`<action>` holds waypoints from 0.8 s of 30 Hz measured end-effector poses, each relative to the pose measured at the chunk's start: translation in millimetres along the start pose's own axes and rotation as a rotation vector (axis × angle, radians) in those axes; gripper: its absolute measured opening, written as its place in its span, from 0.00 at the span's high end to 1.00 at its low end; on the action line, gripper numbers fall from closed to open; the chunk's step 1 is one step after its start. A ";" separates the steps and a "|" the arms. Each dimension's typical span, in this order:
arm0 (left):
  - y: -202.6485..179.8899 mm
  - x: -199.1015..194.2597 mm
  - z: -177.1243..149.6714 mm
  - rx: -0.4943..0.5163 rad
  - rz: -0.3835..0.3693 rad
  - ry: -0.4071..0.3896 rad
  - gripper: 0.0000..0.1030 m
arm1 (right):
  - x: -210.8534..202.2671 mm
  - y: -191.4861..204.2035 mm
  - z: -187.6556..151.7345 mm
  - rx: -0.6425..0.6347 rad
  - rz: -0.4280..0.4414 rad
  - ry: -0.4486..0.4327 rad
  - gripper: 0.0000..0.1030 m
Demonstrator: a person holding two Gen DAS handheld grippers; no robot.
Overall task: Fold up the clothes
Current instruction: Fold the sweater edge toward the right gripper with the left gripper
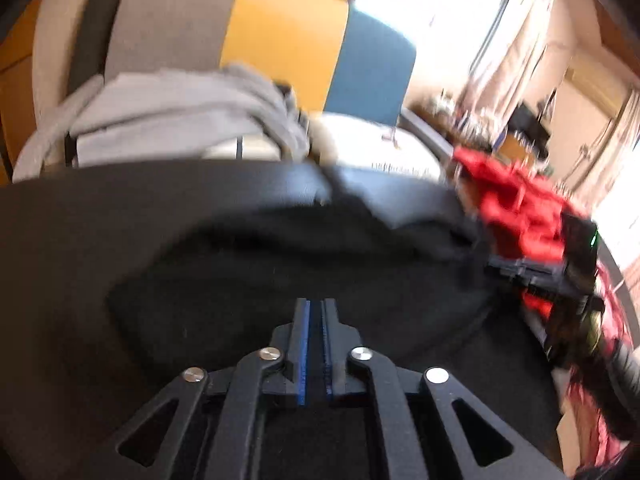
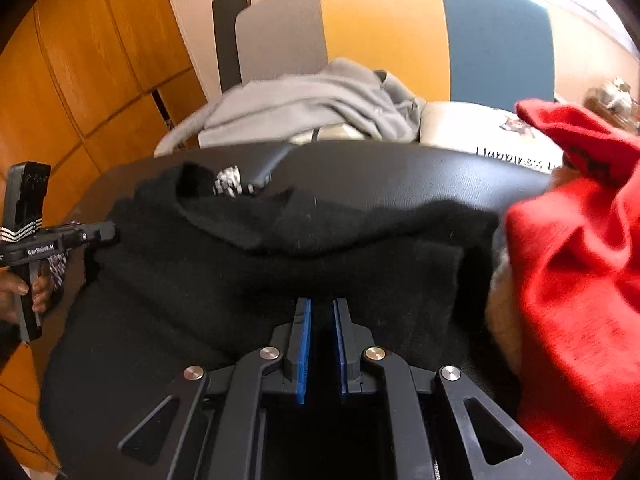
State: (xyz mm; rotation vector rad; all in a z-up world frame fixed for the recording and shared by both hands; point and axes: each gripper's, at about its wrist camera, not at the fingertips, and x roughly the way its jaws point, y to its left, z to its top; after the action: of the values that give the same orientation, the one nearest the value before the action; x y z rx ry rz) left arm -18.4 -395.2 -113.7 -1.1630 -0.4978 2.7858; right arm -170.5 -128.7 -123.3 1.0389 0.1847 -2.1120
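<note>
You are working in a lived-in home room — curtains (image 1: 516,40) hang at a bright window; wooden panelled cupboard doors (image 2: 80,80) line one wall; a chair with grey, yellow and blue panels (image 2: 400,32) carries a heap of grey laundry (image 2: 304,104) — and a cluttered shelf (image 1: 480,116) sits beyond.

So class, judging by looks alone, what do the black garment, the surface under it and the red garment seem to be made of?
Black garment: probably fleece or a soft knit; matte, fuzzy, no shine.
Surface: looks like black leather or vinyl; smooth, with a soft sheen from the window light.
Red garment: seemingly soft knit or fleece; matte, falling in thick folds.
</note>
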 end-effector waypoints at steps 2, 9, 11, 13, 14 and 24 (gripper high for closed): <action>-9.7 1.2 16.0 0.001 -0.012 -0.035 0.85 | -4.3 5.6 14.5 -0.006 -0.003 -0.038 0.89; -39.1 60.2 62.9 0.057 0.019 -0.008 0.81 | 33.3 29.0 49.5 -0.024 -0.024 -0.006 0.87; -38.9 76.7 60.9 0.069 0.046 0.030 0.81 | 40.6 28.2 40.1 -0.025 -0.023 0.018 0.87; -32.9 87.2 51.9 0.067 0.050 0.084 0.82 | 46.2 26.4 29.0 -0.030 -0.025 0.040 0.87; -32.1 89.1 41.8 0.078 0.055 0.115 0.82 | 47.8 23.9 20.9 -0.032 -0.026 0.046 0.86; -24.0 64.2 -25.6 0.042 0.089 0.041 0.81 | 47.9 11.2 -3.2 0.000 -0.023 -0.006 0.86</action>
State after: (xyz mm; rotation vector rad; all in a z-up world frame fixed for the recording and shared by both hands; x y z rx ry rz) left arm -47.0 -353.0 -166.2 -1.2603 -0.3919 2.8255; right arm -179.0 -162.5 -158.1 1.0350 0.1940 -2.1358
